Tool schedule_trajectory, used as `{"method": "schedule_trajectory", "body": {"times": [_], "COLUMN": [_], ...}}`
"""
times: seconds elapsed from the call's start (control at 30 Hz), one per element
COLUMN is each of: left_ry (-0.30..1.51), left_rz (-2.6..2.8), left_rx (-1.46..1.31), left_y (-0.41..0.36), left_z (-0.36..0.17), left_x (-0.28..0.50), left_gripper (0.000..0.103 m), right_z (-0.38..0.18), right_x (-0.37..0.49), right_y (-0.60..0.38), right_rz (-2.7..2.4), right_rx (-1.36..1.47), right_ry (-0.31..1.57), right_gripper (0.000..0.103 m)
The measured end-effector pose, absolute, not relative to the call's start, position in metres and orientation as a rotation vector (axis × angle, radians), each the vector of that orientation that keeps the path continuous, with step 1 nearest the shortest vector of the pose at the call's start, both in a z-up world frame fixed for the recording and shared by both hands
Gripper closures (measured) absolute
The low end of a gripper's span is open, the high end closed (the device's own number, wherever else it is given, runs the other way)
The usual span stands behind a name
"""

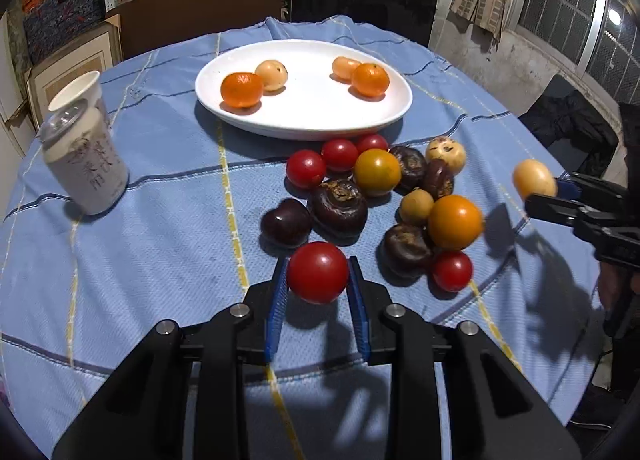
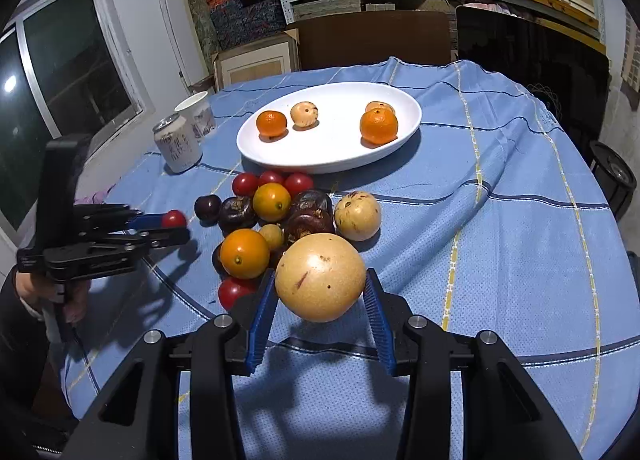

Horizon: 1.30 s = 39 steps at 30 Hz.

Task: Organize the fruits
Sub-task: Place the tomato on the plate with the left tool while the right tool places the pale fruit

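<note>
Blue pads of the left gripper (image 1: 318,274) clamp a red tomato (image 1: 318,272); the right gripper (image 2: 320,288) pinches a tan fruit (image 2: 320,277), probably bound for the white plate (image 1: 248,122) beyond both.

Qty: 5 red tomatoes (image 1: 318,272), 2 orange tomatoes (image 1: 455,222), 2 mandarins (image 1: 242,89), 5 dark chestnuts (image 1: 339,204), 5 pale fruits (image 1: 445,154), 1 plate (image 1: 304,116), 1 can (image 1: 86,164), 1 cup (image 1: 80,90).

right gripper (image 2: 320,302) has its blue pads clamped on a big pale yellow fruit (image 2: 320,276), lifted off the blue cloth (image 2: 500,244); left gripper (image 2: 176,226) off to the side is pinching a red tomato (image 2: 174,218); white plate (image 2: 332,164) behind the fruit pile holds two tangerines and two pale fruits
</note>
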<state>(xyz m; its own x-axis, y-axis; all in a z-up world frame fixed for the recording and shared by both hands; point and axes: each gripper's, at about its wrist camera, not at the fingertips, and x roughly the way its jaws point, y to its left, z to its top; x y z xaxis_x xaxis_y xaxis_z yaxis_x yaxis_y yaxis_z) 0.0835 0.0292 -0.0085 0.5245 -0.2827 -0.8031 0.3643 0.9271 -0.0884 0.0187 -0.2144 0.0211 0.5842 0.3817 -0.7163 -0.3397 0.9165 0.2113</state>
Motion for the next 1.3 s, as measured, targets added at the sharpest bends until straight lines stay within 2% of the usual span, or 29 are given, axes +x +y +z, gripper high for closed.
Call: {"method": "schedule_trajectory", "body": {"times": [0.2, 0.5, 0.8, 0.93, 0.97, 1.0, 1.03, 1.1, 1.13, 1.23, 1.3], "left_ry": [0.904, 0.911, 1.021, 1.01, 1.003, 0.999, 0.994, 0.957, 0.935, 0.923, 0.918], "left_rz": [-0.389, -0.35, -0.277, -0.239, -0.227, -0.219, -0.226, -0.229, -0.224, -0.238, -0.25], "left_rx": [0.031, 0.0, 0.009, 0.039, 0.037, 0.016, -0.008, -0.036, -0.031, -0.007, -0.025], "left_y": [0.033, 0.0, -0.013, -0.017, -0.017, -0.015, -0.014, -0.013, -0.013, -0.015, -0.012], "left_z": [0.021, 0.036, 0.003, -0.006, -0.007, -0.008, -0.006, 0.0, 0.003, 0.011, 0.015], "left_x": [0.092, 0.164, 0.243, 0.261, 0.265, 0.268, 0.268, 0.262, 0.257, 0.238, 0.218], "left_gripper": [0.075, 0.075, 0.075, 0.074, 0.072, 0.062, 0.057, 0.031, 0.026, 0.026, 0.023], "right_z": [0.036, 0.066, 0.016, 0.004, 0.003, 0.004, 0.006, 0.011, 0.014, 0.024, 0.031], "right_x": [0.032, 0.093, 0.183, 0.201, 0.203, 0.203, 0.2, 0.192, 0.187, 0.172, 0.157], "right_y": [-0.22, -0.196, -0.15, -0.144, -0.144, -0.147, -0.149, -0.154, -0.159, -0.177, -0.191], "right_rz": [0.435, 0.496, 0.486, 0.482, 0.495, 0.501, 0.503, 0.494, 0.473, 0.47, 0.464], "right_rx": [0.066, 0.024, -0.115, -0.11, -0.096, -0.072, -0.055, -0.047, -0.047, 0.028, 0.096], "right_ry": [0.826, 0.782, 0.951, 0.97, 0.971, 0.956, 0.936, 0.923, 0.909, 0.89, 0.875], "right_gripper": [0.059, 0.059, 0.059, 0.057, 0.045, 0.038, 0.034, 0.034, 0.034, 0.033, 0.026]}}
